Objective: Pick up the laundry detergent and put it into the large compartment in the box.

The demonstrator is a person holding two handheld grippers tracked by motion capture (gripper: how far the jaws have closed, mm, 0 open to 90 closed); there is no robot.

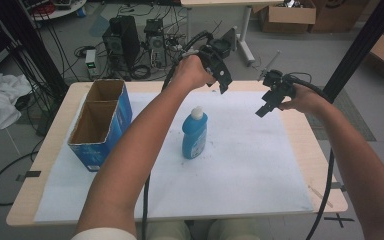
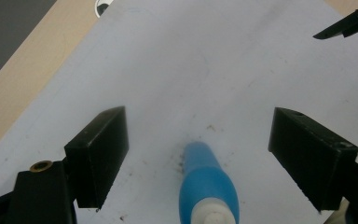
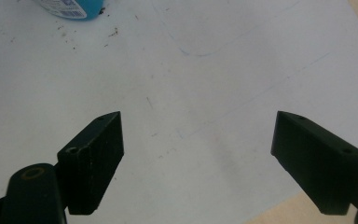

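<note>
A blue bottle (image 1: pixel 195 134) with a white cap stands upright near the middle of the white sheet (image 1: pixel 240 165). My left gripper (image 1: pixel 221 75) is held high above the table's far edge, open, with nothing between its jaws. Looking down between those jaws, the bottle (image 2: pixel 209 186) sits below the left gripper (image 2: pixel 200 156). My right gripper (image 1: pixel 269 102) hovers over the far right of the sheet, open and holding nothing. In the right gripper view the bottle's base (image 3: pixel 70 8) shows at the top left, far from the right gripper (image 3: pixel 198 161).
An open blue cardboard box (image 1: pixel 101 122) with two compartments stands at the table's left side. Wooden table margins (image 1: pixel 315 160) frame the sheet. Beyond the far edge are cables, computer cases (image 1: pixel 122 40) and boxes on the floor. The other gripper's jaw tip (image 2: pixel 347 25) shows at the top right.
</note>
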